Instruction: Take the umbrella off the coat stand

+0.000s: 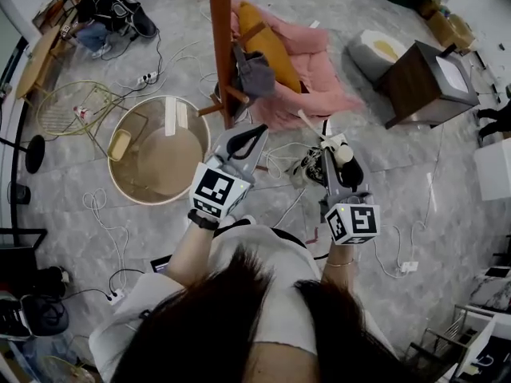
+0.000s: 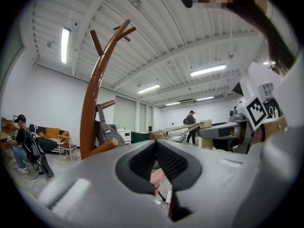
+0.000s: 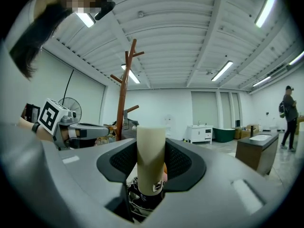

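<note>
Right gripper view shows my right fingers (image 3: 178, 163) closed partway on the umbrella (image 3: 151, 146). They clamp its cream handle, which stands upright between the pads at the centre of the frame. The dark folded canopy is bunched just below the handle at the bottom edge. The right gripper (image 3: 152, 167) points level into the room.

In the left gripper view, the left fingers (image 2: 173, 163) meet at their tips with nothing between them, so the left gripper (image 2: 156, 144) is closed and empty. Its marker cube appears at the left edge of the right gripper view.

From the head view, both grippers sit side by side at mid-frame. The umbrella is in the right one, right of centre. It is clear of the coat stand (image 1: 221, 46), whose brown pole rises at the upper middle of the frame. A grey bag (image 1: 254, 74) hangs on a peg of the stand. Behind it, a pink cushion (image 1: 307, 70) lies on the floor. A round tub (image 1: 160, 154) sits on the floor left of centre, near the base of the stand
</note>
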The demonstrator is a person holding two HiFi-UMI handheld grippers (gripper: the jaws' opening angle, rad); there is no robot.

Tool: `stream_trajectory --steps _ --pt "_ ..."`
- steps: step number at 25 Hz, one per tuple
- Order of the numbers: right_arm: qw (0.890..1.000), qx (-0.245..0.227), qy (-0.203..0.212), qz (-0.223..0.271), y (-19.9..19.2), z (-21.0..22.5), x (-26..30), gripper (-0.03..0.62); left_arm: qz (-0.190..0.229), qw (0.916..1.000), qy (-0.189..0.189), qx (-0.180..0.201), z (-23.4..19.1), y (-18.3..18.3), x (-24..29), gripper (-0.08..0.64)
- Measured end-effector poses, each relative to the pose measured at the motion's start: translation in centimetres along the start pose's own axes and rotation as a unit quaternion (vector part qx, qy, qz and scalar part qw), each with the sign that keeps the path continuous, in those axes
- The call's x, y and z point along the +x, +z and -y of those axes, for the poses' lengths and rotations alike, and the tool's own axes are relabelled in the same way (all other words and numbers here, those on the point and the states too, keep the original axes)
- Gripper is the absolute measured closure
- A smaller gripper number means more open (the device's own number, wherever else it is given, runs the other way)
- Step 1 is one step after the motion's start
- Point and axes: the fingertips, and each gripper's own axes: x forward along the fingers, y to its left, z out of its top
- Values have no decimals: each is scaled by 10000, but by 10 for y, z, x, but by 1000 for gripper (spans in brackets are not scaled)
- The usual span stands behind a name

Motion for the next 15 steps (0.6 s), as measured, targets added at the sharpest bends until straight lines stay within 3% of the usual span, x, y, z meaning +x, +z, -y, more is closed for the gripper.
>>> stream_trajectory --steps 7,15 --pt "9983 -31 -551 -181 -15 26 -27 436 78 9988 -475 -55 30 0 23 502" --pt "9954 -50 -901 -313 -28 34 -46 436 12 9963 -846 -120 49 -2 34 502"
